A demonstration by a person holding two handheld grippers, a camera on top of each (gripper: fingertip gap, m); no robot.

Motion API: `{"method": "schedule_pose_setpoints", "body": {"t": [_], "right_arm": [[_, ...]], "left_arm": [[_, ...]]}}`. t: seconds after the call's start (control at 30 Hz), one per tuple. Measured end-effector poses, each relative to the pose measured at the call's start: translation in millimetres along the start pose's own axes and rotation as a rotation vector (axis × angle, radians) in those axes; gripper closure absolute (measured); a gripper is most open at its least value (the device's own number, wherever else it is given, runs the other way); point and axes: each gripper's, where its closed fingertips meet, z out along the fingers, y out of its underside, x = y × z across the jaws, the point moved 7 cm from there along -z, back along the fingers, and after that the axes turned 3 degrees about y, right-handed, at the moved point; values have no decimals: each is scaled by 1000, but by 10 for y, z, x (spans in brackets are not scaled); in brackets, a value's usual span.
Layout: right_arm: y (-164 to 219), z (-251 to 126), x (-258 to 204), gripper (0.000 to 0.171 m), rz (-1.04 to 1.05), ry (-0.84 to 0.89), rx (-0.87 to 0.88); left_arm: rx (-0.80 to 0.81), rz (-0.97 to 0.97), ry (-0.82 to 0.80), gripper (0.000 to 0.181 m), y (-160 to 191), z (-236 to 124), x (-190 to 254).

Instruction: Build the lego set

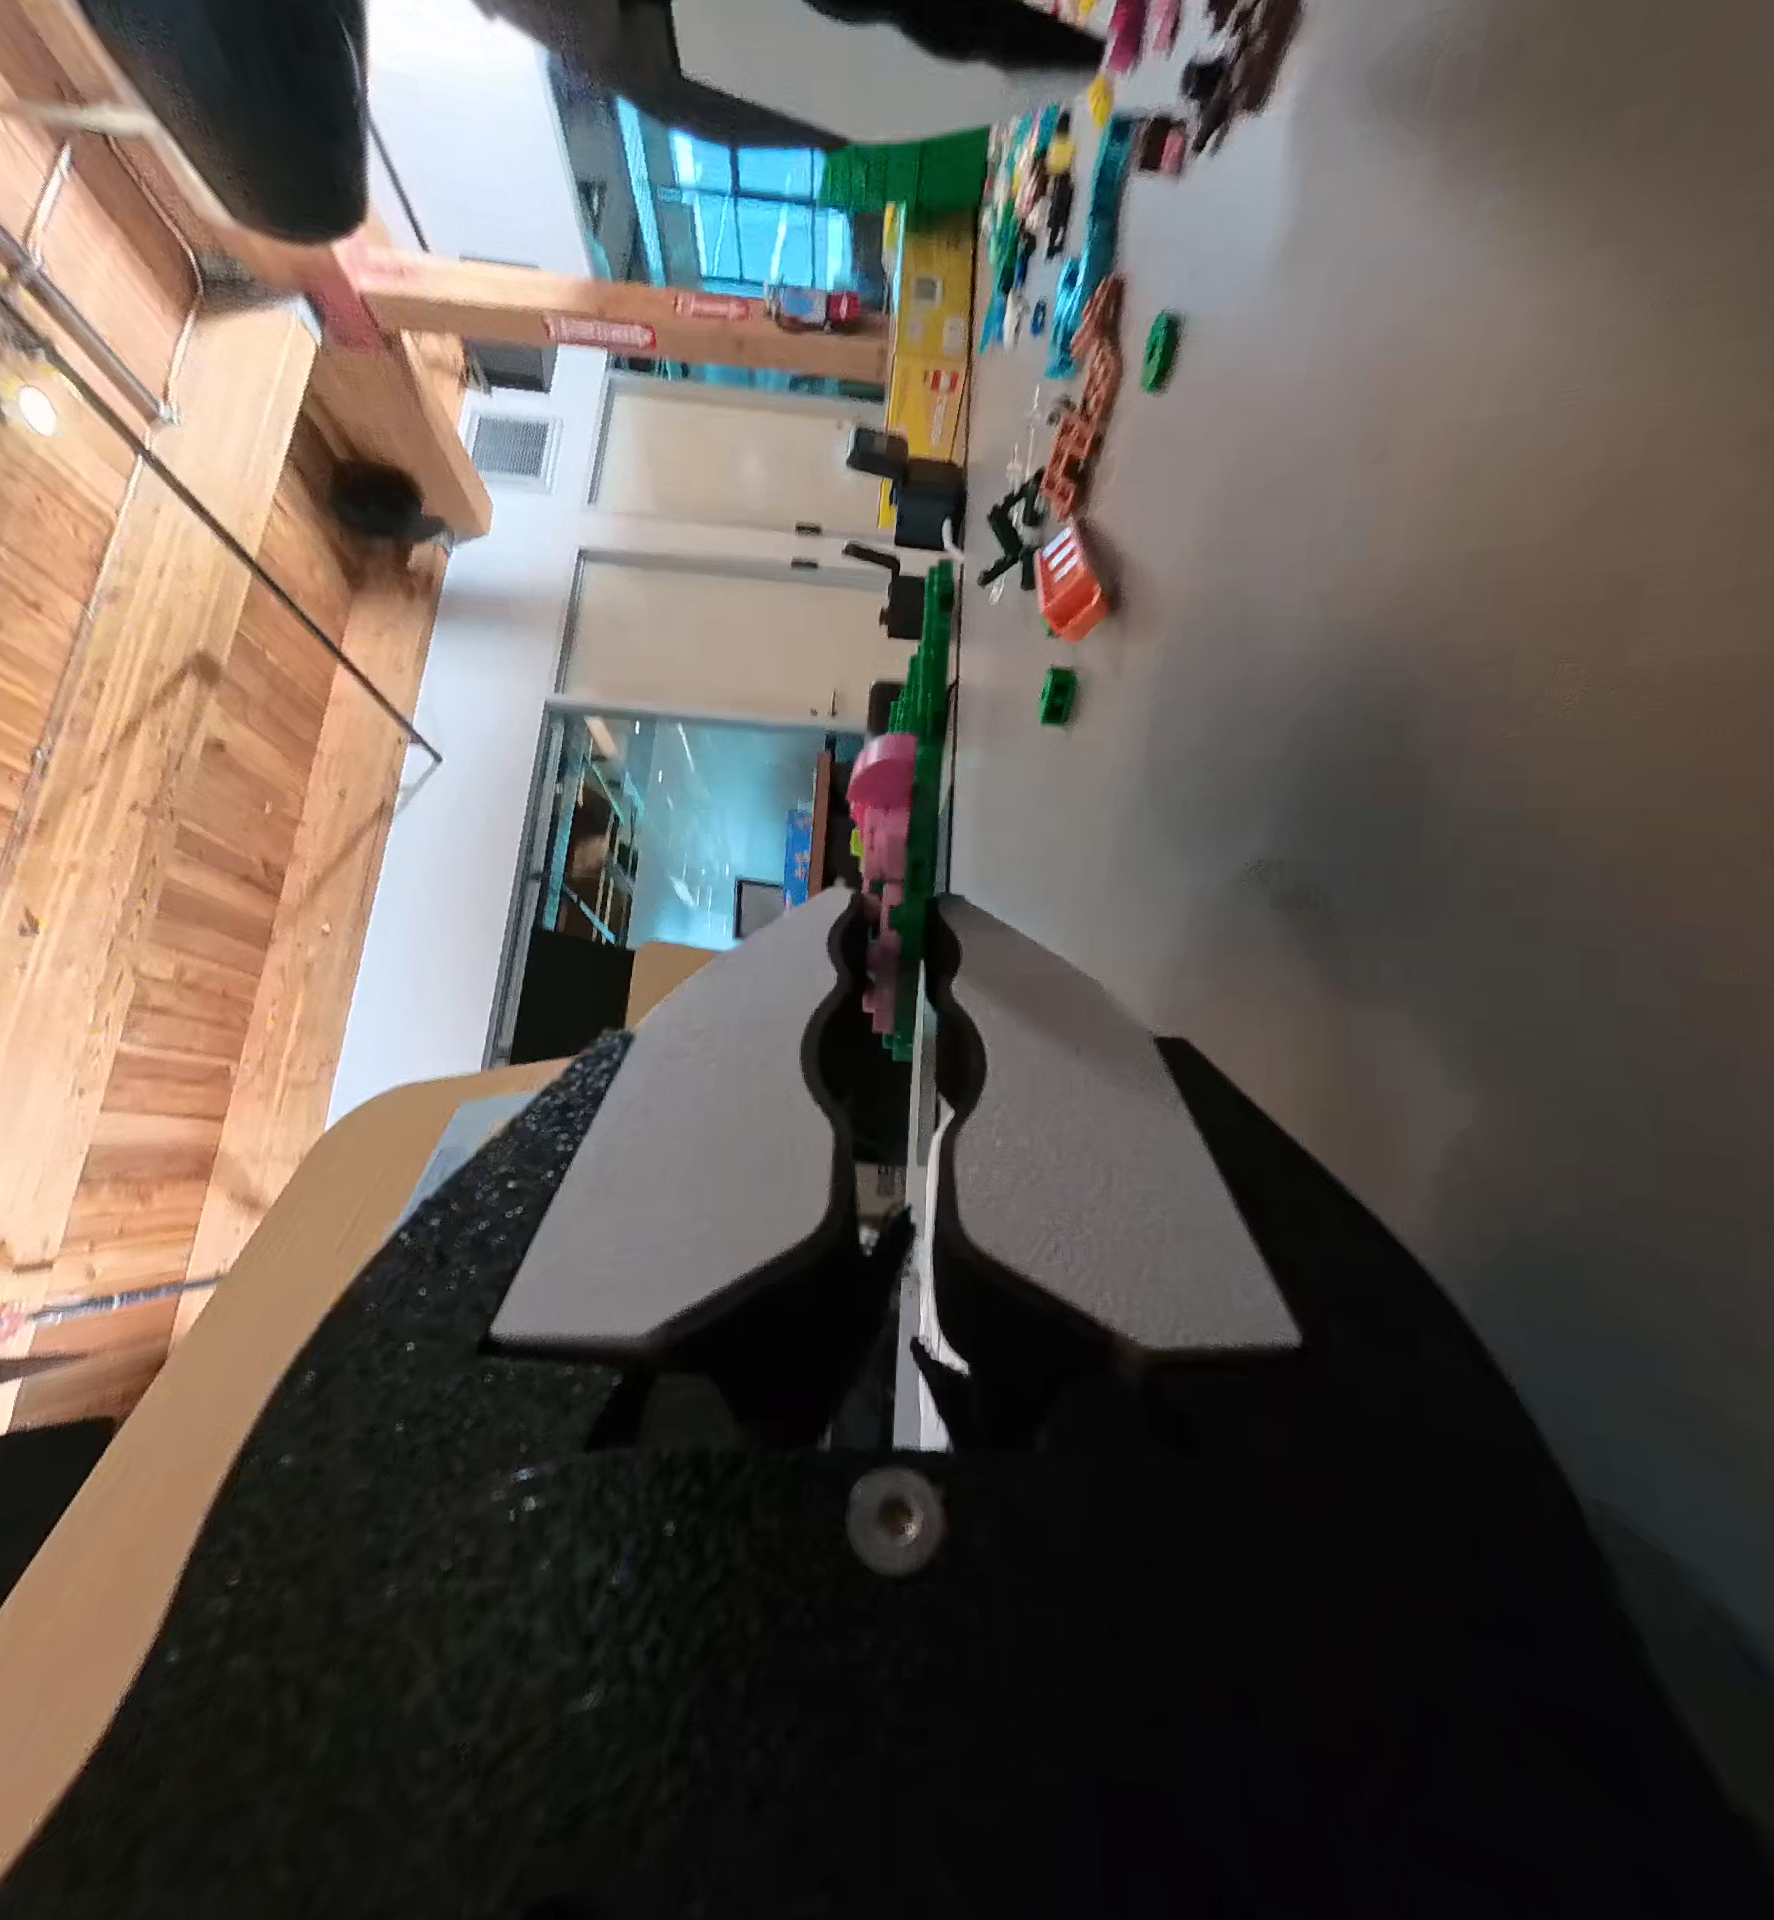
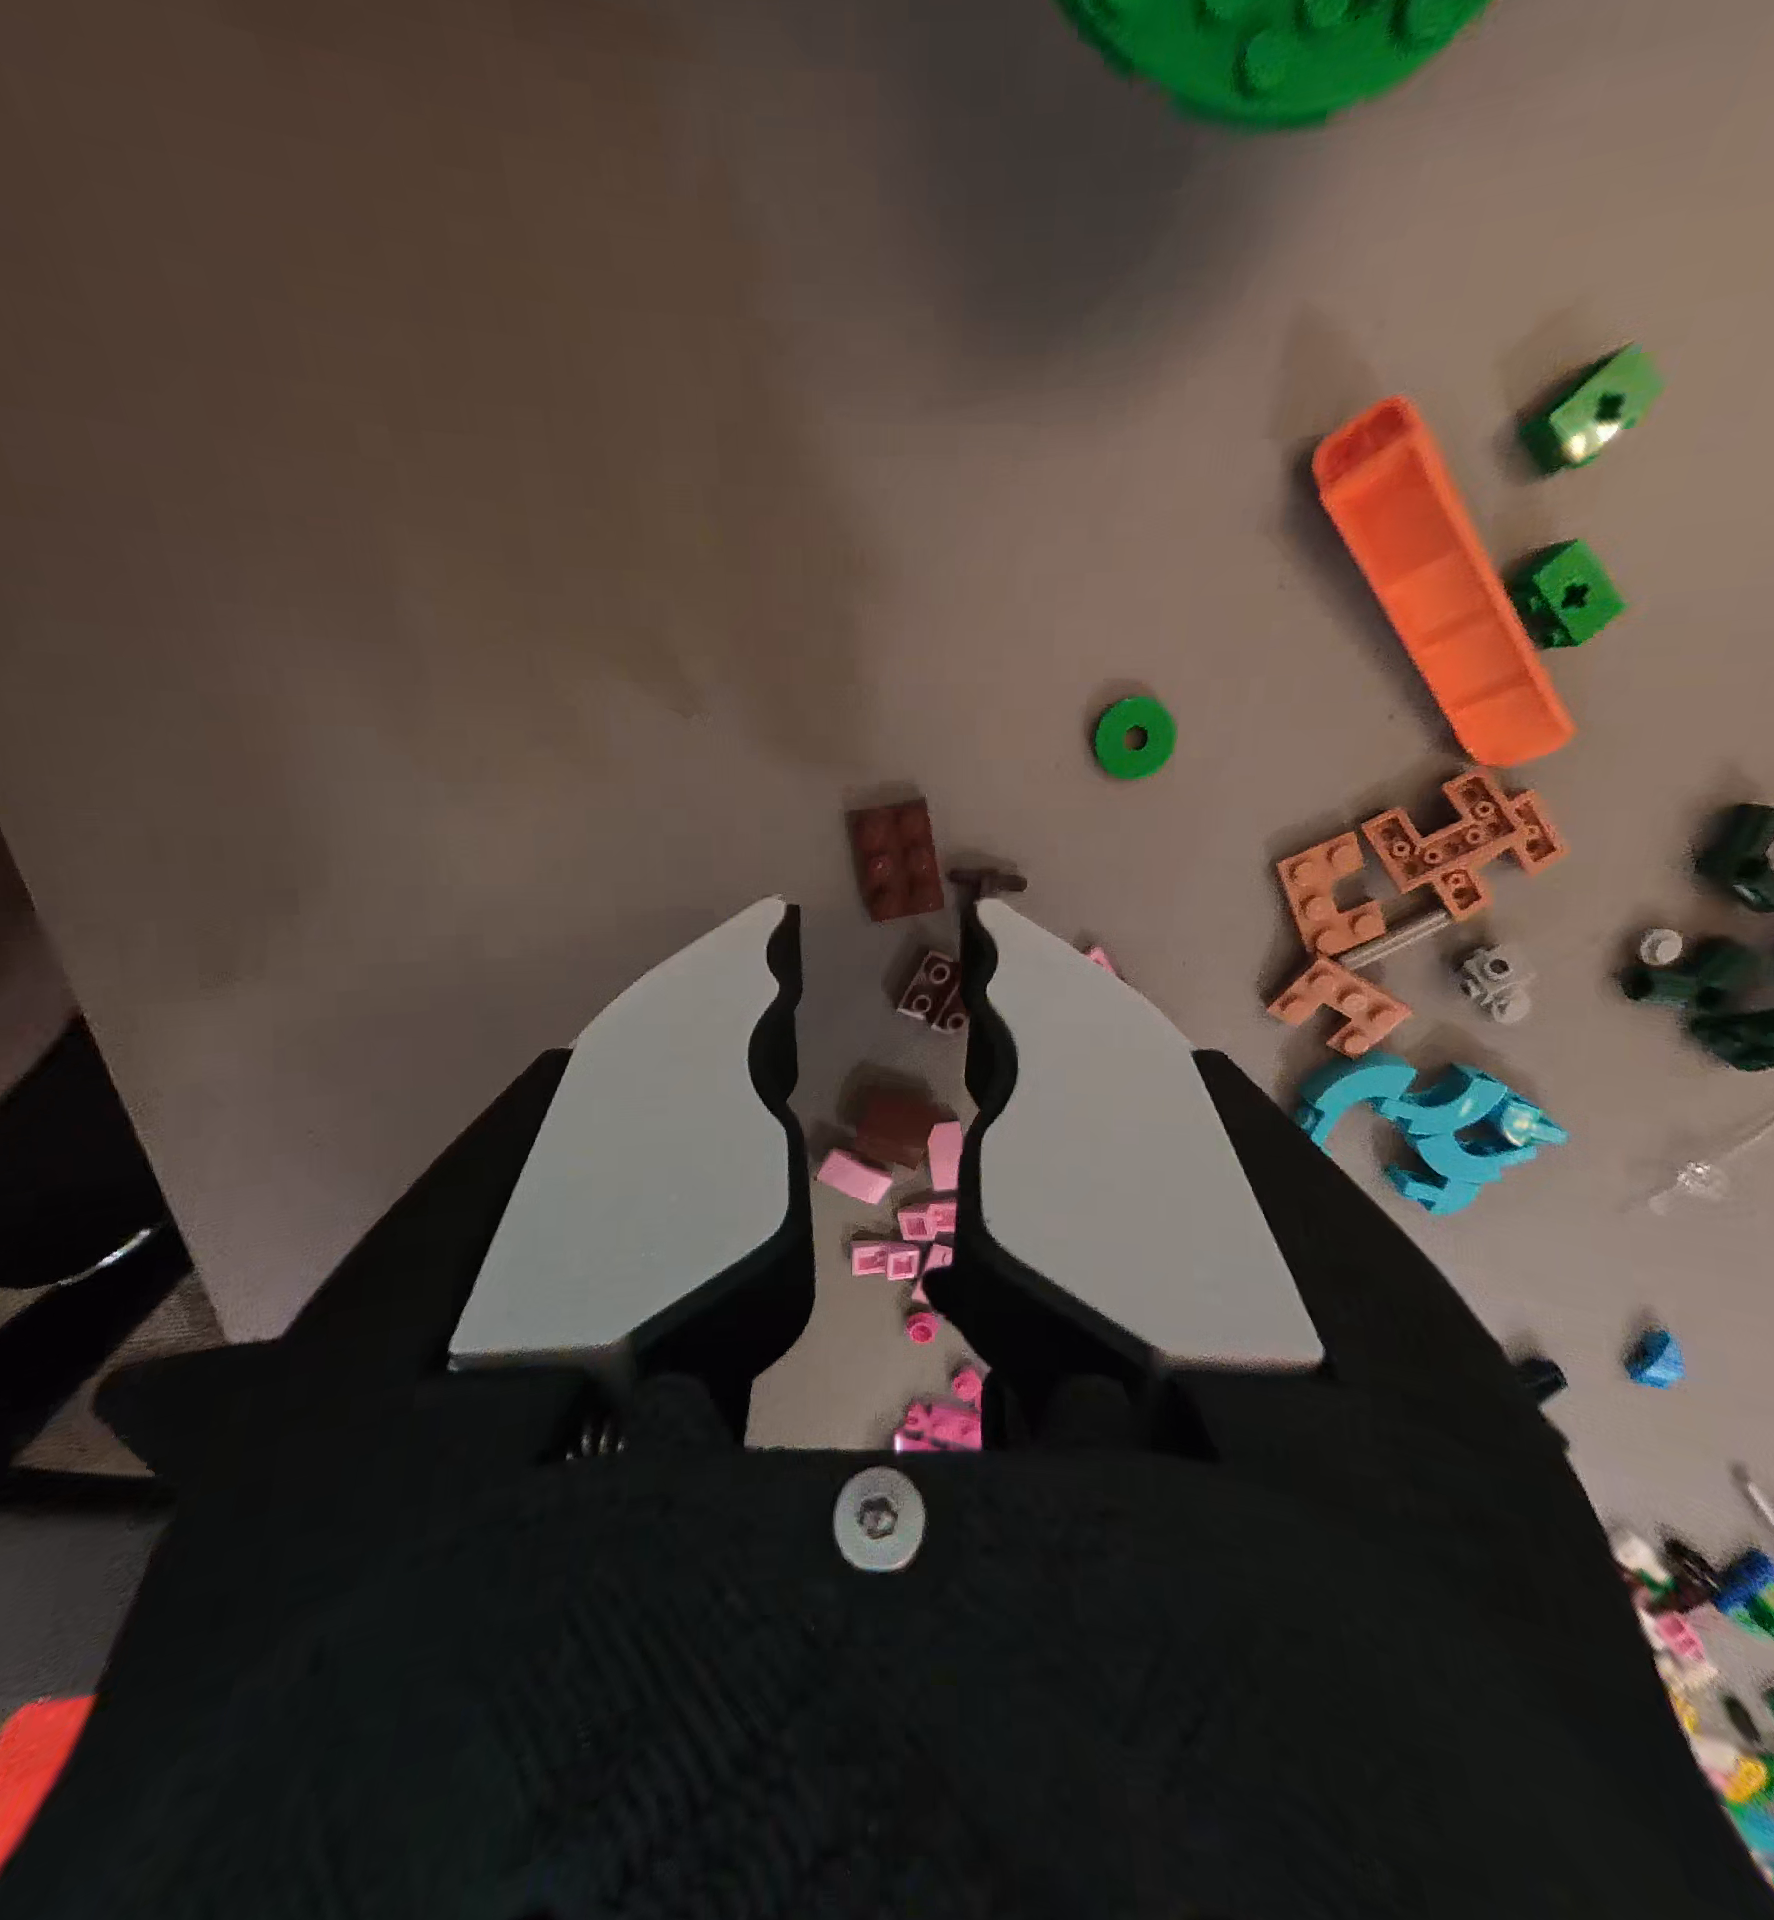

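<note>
Lego's green studded plate with pink bricks (image 1: 898,935) sat mid-frame, clamped in my left gripper (image 1: 893,925), while my right gripper (image 2: 883,914), jaws apart over loose pink pieces (image 2: 904,1236), risked nudging them away.

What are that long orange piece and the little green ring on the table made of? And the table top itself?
Orange piece: looks like moulded hard plastic, smooth with a slight sheen along its edges and ribbed inside. Green ring: seemingly the same kind of plastic, flat even colour. Table: matte grey, no glare or grain; possibly laminate, but the pictures cannot settle it.
</note>
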Motion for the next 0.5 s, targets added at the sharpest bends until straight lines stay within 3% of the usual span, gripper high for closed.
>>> {"method": "schedule_pose_setpoints", "body": {"t": [0.23, 0.5], "right_arm": [[21, 158, -50, 151, -125, 28, 69], [5, 272, 8, 151, -163, -18, -16]], "left_arm": [[128, 42, 21, 172, -129, -63, 51], [165, 83, 31, 172, -186, -87, 81]]}}
